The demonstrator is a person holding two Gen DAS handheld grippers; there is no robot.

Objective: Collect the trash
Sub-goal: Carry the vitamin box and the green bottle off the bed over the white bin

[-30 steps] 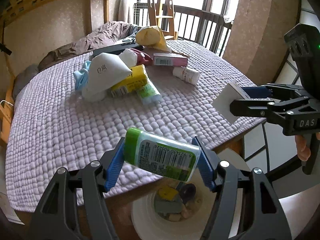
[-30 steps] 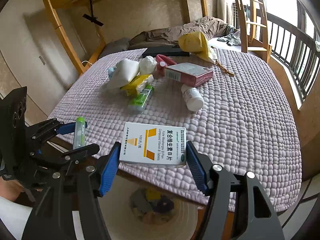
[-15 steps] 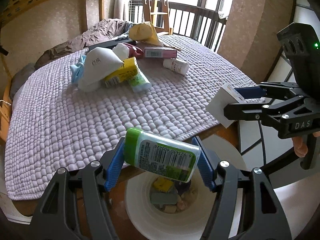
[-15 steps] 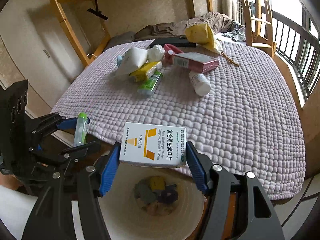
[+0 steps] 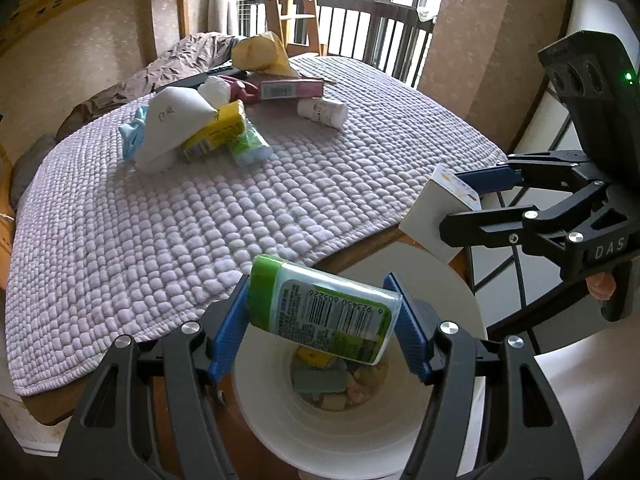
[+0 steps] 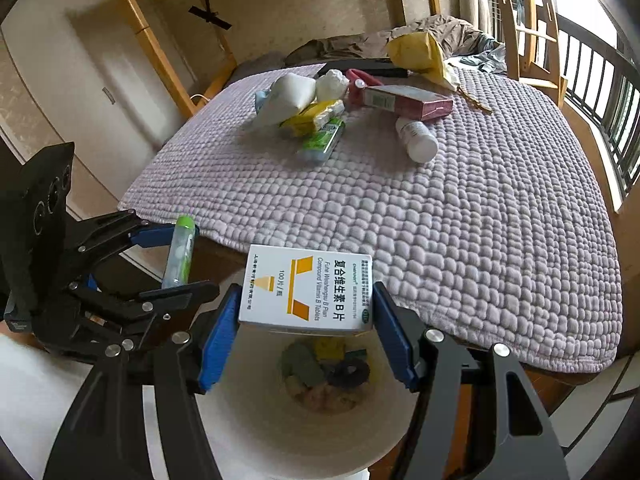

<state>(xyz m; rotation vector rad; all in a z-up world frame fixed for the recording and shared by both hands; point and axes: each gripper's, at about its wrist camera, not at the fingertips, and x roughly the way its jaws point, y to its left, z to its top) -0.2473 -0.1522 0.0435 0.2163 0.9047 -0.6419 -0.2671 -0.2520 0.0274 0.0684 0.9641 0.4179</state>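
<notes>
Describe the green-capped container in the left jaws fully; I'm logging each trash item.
The green-capped container is a flat clear plastic case with a green cap and a white-and-green label bearing a barcode; pale tablets show inside. It lies crosswise, slightly tilted, clamped end to end between the left gripper pads, above the white bin.

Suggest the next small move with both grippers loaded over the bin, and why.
Probably open both: the left gripper holds the green gum container and the right gripper the vitamin box, each directly above the white bin, so both should drop in.
</notes>
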